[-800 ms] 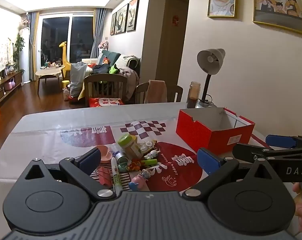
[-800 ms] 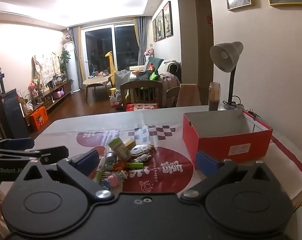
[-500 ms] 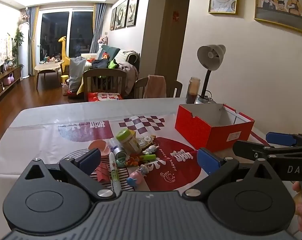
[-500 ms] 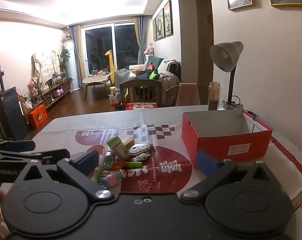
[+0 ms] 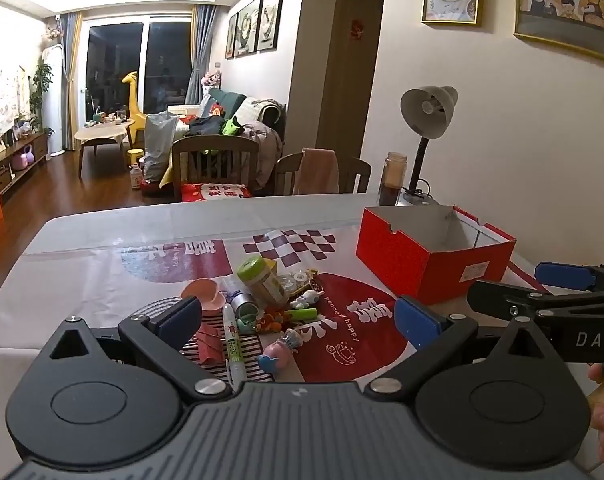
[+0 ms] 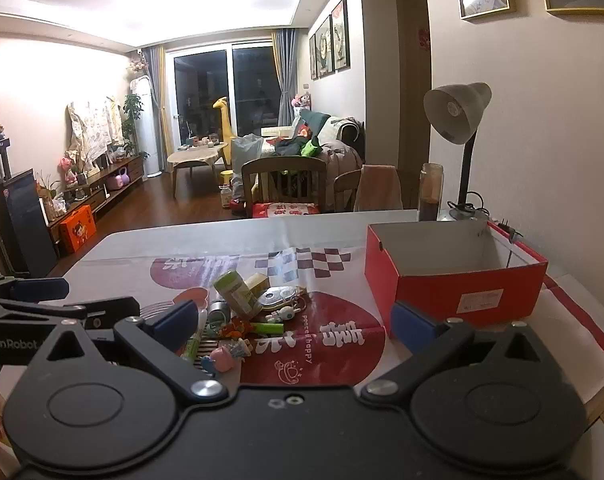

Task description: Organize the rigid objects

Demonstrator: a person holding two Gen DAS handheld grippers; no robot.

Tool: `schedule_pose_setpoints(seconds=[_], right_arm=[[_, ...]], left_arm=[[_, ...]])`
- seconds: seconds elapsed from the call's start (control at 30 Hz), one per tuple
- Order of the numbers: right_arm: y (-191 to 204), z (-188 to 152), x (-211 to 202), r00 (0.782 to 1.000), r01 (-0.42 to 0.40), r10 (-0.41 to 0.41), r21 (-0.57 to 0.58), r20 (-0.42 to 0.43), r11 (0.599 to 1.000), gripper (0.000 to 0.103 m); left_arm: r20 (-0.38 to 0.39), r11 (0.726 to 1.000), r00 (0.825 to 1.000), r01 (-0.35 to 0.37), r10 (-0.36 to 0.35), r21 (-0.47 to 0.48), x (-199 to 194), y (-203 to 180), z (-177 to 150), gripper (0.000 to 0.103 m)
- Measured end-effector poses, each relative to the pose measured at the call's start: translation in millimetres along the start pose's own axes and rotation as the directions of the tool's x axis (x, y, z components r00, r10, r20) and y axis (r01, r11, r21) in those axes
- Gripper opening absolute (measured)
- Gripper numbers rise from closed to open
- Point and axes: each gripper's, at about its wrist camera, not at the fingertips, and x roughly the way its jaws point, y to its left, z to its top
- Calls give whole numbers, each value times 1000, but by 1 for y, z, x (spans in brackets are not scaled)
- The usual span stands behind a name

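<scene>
Left gripper (image 5: 298,318): jaws spread wide, nothing between the blue pads; it hangs above the near edge of the surface, tilted down toward the clutter.
Right gripper (image 6: 292,322): jaws equally wide and empty; seen from the left wrist camera at 3 o'clock, with part of a hand below it.
Surface (image 5: 102,240): covered by a pale cloth printed with red rounds and a checker patch.
Clutter pile (image 5: 262,304): small rigid things heaped at the middle of the surface, at 12 o'clock of the left gripper and close to it.
Green-lidded jar (image 5: 262,280): lies tilted at the far side of the pile.
Pink bowl (image 5: 204,294): at 9 o'clock of the jar, just beside the pile.
Marker pen (image 5: 233,344): white with green print, pointing toward the camera, next to the left pad.
Pink toy figure (image 5: 278,354): nearest item of the pile.
Red box (image 5: 413,260): open-topped, nothing visible inside, at 2 o'clock of the pile, apart from it.
Desk lamp (image 6: 459,120): behind the box by the wall, beside a dark glass bottle (image 6: 430,192).
</scene>
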Motion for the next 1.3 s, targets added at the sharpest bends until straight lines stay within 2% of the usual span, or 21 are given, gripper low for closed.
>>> schedule_pose_setpoints(seconds=[0.57,1.0,1.17,1.3], right_arm=[[3,7,4,1000,-7,6,-26,-17,1000,103],[16,11,23,998,-53,50,-87,-33,995,103],[18,11,33,997,-60,56,-106,-44,993,103],[17,10,43,995,-81,74,-112,-68,990,103]], left_arm=[[-20,1000,1000,-7,6,-14,1,5,5,103],[-23,998,999,-51,50,-46,5,26,5,103],[-46,994,996,-79,76,-71,12,35,7,103],[-81,987,994,-79,68,-142,24,49,5,103]])
